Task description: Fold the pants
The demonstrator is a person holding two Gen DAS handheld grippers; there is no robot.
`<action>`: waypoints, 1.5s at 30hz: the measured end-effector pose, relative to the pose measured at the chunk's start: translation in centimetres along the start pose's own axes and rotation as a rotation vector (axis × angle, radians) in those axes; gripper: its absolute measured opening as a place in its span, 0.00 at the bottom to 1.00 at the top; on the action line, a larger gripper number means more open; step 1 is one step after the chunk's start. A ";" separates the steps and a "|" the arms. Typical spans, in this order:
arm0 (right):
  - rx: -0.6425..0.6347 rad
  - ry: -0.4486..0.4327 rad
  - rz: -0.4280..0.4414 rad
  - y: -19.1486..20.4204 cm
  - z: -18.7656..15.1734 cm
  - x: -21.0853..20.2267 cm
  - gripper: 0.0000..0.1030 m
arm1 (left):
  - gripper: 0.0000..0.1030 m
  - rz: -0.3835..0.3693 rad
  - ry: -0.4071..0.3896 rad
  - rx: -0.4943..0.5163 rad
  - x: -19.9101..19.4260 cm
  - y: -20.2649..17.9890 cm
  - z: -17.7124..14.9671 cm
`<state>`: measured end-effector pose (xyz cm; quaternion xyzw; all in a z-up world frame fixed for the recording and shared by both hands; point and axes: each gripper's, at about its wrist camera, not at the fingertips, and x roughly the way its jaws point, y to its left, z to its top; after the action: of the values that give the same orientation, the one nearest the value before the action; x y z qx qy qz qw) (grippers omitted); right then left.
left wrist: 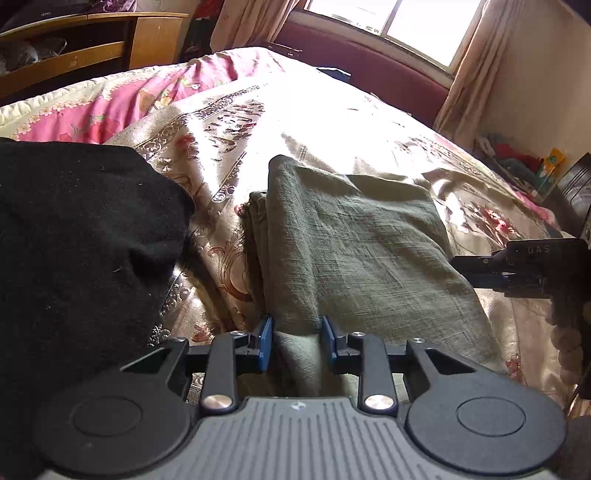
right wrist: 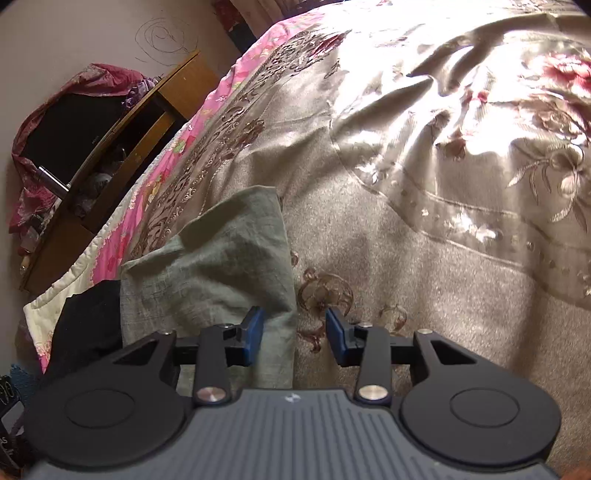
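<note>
Pants (left wrist: 354, 240) of grey-green, coarsely woven cloth are lying folded into a rough rectangle on the bedspread (left wrist: 258, 122), and everything else is best placed from them. Just beside the pants on the left of the left wrist view, a black, fuzzy garment (left wrist: 81, 229) is bulking up in a soft heap, with a strip of bedspread showing between the two. Beyond the pants the bedspread is shining in glossy beige satin with woven red flowers and scrollwork borders, and a pink floral quilt (left wrist: 122, 99) is lying past its far left edge. Farther off, well apart from the pants, a wooden shelf unit (left wrist: 92, 44) is standing against the wall, and a dark red headboard (left wrist: 369, 62) is curving under a bright window (left wrist: 406, 22) with pale curtains. The left gripper (left wrist: 295, 341) is sitting at the near edge of the pants with a bunched fold of the cloth running between its blue pads (left wrist: 265, 343); the fingers are standing apart, and whether the pads are pressing the cloth cannot be told. The right gripper (right wrist: 295, 336) is hovering at the right edge of the pants, its fingers apart, the left blue pad over the cloth's edge and the right one over bare bedspread; nothing is clamped. In the left wrist view it is showing at the right side of the pants, with fingers of the person's hand (left wrist: 569, 339) wrapped around its handle.
</note>
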<state>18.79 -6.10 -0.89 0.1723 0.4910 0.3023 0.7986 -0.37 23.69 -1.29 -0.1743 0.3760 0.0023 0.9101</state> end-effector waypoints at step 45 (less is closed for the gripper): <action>0.241 -0.291 -0.250 -14.3 -4.0 -17.6 0.25 | 0.51 -0.384 0.217 0.455 9.8 -22.3 2.0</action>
<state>13.84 -28.51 1.10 0.2463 0.4206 0.1122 0.8659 11.01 2.16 0.35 -0.0331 0.4219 -0.2726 0.8641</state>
